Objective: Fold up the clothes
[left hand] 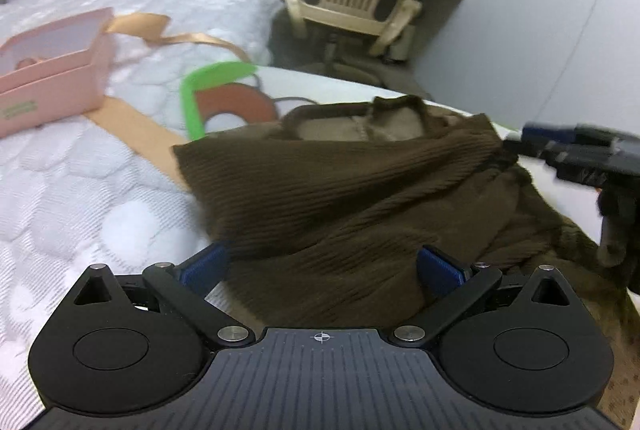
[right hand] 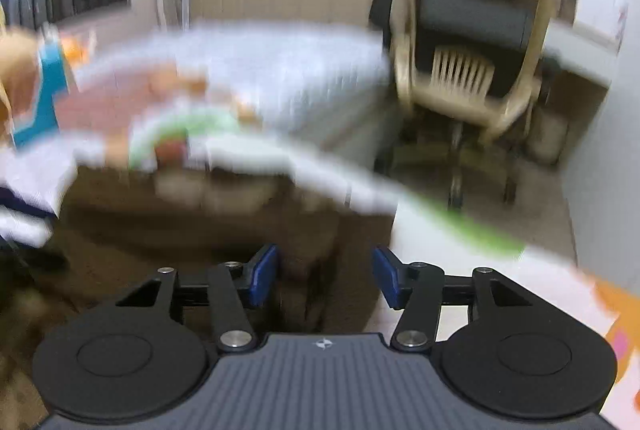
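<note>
The brown sweater [left hand: 360,198] lies rumpled on the bed [left hand: 80,190], neckline toward its far edge. Left gripper [left hand: 322,270] fingers spread wide over it; right gripper [right hand: 324,276] fingers parted, empty.

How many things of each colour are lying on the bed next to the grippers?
Brown: 1, the knitted sweater
Pink: 1, the box
Green: 1, the curved piece
Reddish-brown: 1, the curved piece
Tan: 1, the ribbon strip
Total: 5
</note>
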The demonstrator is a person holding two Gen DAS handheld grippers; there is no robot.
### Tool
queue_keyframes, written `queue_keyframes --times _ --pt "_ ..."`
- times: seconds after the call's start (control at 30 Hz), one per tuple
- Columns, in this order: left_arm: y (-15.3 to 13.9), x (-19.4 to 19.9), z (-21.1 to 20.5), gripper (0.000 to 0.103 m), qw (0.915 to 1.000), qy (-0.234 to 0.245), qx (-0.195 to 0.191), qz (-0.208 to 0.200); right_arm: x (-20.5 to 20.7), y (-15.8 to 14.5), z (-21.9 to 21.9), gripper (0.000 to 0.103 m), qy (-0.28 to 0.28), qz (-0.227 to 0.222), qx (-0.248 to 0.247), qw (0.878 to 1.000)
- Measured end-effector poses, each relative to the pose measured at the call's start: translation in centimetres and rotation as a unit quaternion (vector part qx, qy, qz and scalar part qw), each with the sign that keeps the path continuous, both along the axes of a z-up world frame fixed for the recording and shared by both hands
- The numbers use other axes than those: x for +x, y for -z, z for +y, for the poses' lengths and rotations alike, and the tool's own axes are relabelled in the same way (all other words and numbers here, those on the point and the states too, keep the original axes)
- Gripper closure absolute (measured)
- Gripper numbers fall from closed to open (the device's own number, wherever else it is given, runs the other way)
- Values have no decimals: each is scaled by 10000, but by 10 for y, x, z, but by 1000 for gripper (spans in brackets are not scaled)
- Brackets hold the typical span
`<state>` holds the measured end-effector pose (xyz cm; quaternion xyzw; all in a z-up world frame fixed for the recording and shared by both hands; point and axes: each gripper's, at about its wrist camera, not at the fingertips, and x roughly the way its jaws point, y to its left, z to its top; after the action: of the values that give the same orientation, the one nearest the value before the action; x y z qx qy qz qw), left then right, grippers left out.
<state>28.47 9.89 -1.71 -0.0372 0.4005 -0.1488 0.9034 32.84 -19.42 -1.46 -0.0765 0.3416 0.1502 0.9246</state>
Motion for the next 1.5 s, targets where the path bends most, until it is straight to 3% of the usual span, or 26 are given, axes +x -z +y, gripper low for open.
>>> queue_keyframes --times 0.07,0.13,0.17,0.23,0.33,0.5,0.6,0.73,0.83,0.87,0.9,0.93,0.97,1.07,1.17,1.2,1.27,1.3,1.33,1.5 --pt "-10 -18 7 0 9999 -60 52 -83 -4 4 -1 50 39 -1 -20 10000" --pt "-27 -49 17 0 9994 -51 154 -321 -27 -15 -16 49 -38 -203 159 9997" --pt "-36 -71 23 0 9981 -39 298 -539 -46 -24 -25 48 -150 -352 183 9991" --pt "-46 -116 27 0 9936 -2 613 -946 -84 -44 -44 35 -373 -649 227 9969" --pt "-57 -182 31 0 9845 68 1010 -1430 -155 -56 -68 33 -652 -871 -172 9939" --pt "-47 -264 22 0 9858 166 963 -1364 -263 -48 -87 32 -755 -1018 -988 9870" --pt "-35 -290 3 0 9839 409 1201 -1260 -303 -32 -77 31 -1034 -660 -711 9899" --pt "-27 -310 -33 0 9653 1096 1946 -1355 -328 -13 -31 31 -2005 -458 -558 9770" --pt "-19 -316 -56 0 9505 1429 2335 -1472 -325 -4 4 31 -2421 -450 -637 9671" --pt "-15 -314 -61 0 9492 1473 2362 -1465 -320 1 14 35 -2501 -442 -775 9641" --pt "-11 -311 -64 0 9505 1468 2344 -1415 -315 5 25 58 -2580 -437 -914 9608" --pt "-6 -307 -65 0 9529 1417 2322 -1337 -315 7 35 90 -2629 -589 -1073 9570" --pt "-2 -303 -66 0 9553 1339 2313 -1264 -315 3 42 96 -2590 -810 -1327 9533" --pt "9 -293 -66 0 9551 1134 2456 -1206 -306 -37 41 95 -2247 -1492 -1051 9572" --pt "9 -276 -57 0 9424 541 2936 -1510 -301 -61 28 95 -2062 -1719 -778 9602" --pt "3 -267 -49 0 9417 215 2937 -1626 -300 -65 25 91 -2019 -1766 -734 9605" --pt "-12 -251 -29 0 9406 -450 2829 -1823 -304 -63 17 70 -1980 -1744 -741 9617" --pt "-19 -245 -18 0 9425 -718 2683 -1856 -309 -56 13 50 -1983 -1677 -791 9624" --pt "-27 -240 -6 0 9449 -967 2509 -1869 -314 -50 9 41 -1986 -1610 -843 9631" --pt "-36 -235 17 0 9482 -1281 2301 -1776 -335 1 -5 41 -1772 -1391 -1690 9595"
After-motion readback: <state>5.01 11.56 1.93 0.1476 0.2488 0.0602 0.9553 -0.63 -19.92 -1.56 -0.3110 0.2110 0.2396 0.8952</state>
